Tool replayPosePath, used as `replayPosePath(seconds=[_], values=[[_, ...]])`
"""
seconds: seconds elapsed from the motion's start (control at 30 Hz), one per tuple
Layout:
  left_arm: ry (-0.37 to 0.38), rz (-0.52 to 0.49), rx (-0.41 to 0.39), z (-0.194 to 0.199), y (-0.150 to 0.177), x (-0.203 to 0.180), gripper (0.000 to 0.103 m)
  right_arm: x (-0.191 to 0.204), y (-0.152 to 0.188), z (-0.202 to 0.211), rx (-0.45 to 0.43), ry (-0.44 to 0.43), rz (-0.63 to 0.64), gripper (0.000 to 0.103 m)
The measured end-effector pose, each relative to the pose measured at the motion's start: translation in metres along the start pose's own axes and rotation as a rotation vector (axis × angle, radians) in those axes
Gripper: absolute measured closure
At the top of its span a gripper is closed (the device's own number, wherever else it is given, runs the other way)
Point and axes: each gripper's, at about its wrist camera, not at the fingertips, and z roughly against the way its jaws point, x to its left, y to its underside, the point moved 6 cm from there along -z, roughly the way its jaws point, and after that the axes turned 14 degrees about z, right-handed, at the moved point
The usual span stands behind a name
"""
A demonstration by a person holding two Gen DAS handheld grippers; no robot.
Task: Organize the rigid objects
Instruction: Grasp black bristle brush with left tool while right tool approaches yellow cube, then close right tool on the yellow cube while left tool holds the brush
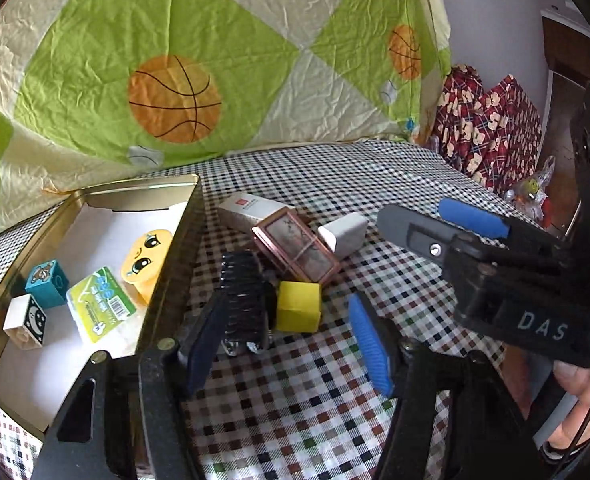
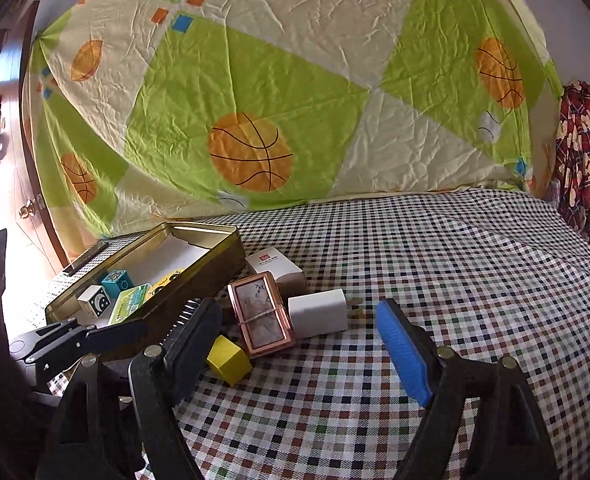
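Left wrist view: the left tongs (image 1: 287, 344) stand part-open over the checked bed cover (image 1: 375, 184), nothing pressed between the pads. A black hair clip (image 1: 243, 300) lies just ahead of them beside the yellow block (image 1: 298, 306), with the pink framed case (image 1: 295, 250) and white charger (image 1: 345, 234) behind. The gold tin (image 1: 191, 216) to the left holds small blocks and packets. The clip looks light, stiff and toothed, so I'd take it across its spine. The right tongs (image 1: 423, 220) hover wide and empty.

Right wrist view: the right tongs (image 2: 299, 352) gape wide and hold nothing. The yellow block (image 2: 229, 360) looks hard and light with flat faces, an easy pinch. The framed case (image 2: 261, 316) seems glossy and likely slippery, so grip its long edges. The charger (image 2: 319, 312) has prongs, so take the body.
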Motion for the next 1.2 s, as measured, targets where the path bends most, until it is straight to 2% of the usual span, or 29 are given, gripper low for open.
replayPosePath(seconds=[0.1,0.27,0.4,0.5,0.67,0.9,1.0,1.2], values=[[0.018,0.028,0.032,-0.011,-0.001,0.003,0.049,-0.004,0.001,-0.001,0.004,0.007,-0.019,0.02],[-0.01,0.021,0.016,-0.015,-0.004,0.002,0.056,-0.009,0.003,-0.002,0.016,0.016,-0.037,0.02],[0.005,-0.017,0.018,-0.016,-0.001,-0.01,0.056,-0.011,0.003,-0.005,0.028,0.023,-0.042,0.02],[0.003,0.002,0.005,-0.016,-0.005,-0.006,0.056,-0.013,0.004,-0.007,0.044,0.022,-0.054,0.02],[-0.018,0.04,0.009,-0.019,-0.011,0.01,0.057,-0.014,0.005,-0.008,0.049,0.025,-0.059,0.02],[-0.073,-0.011,0.022,-0.03,-0.012,0.009,0.057,-0.014,0.004,-0.009,0.055,0.031,-0.052,0.02],[-0.08,0.025,0.044,-0.036,-0.014,0.017,0.062,-0.014,0.004,-0.01,0.064,0.03,-0.055,0.02],[-0.102,0.038,0.055,-0.039,-0.015,0.026,0.063,-0.015,0.004,-0.011,0.068,0.031,-0.057,0.02]])
